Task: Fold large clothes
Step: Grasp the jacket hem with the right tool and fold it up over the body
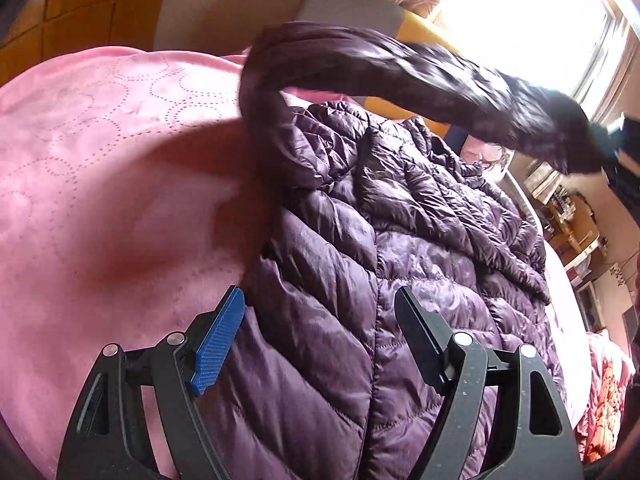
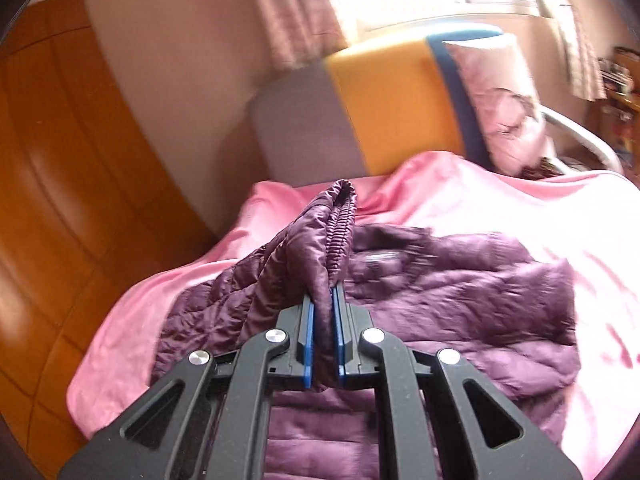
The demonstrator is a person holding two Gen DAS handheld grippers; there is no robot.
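Note:
A dark purple quilted down jacket (image 1: 400, 240) lies spread on a pink bedspread (image 1: 100, 180). My left gripper (image 1: 320, 308) is open and empty just above the jacket's near edge. One sleeve (image 1: 400, 72) is lifted and stretched across the air over the jacket toward my right gripper (image 1: 618, 140), seen at the right edge. In the right wrist view my right gripper (image 2: 323, 296) is shut on that sleeve's elastic cuff (image 2: 336, 232), holding it up above the jacket body (image 2: 440, 300) and bedspread (image 2: 500, 208).
A grey, orange and blue headboard (image 2: 380, 112) and a pink pillow (image 2: 504, 112) stand at the bed's far end. A wooden wardrobe (image 2: 60, 200) is on the left. A bright window with curtains (image 1: 520, 12) is behind, and cluttered shelves (image 1: 568, 216) on the right.

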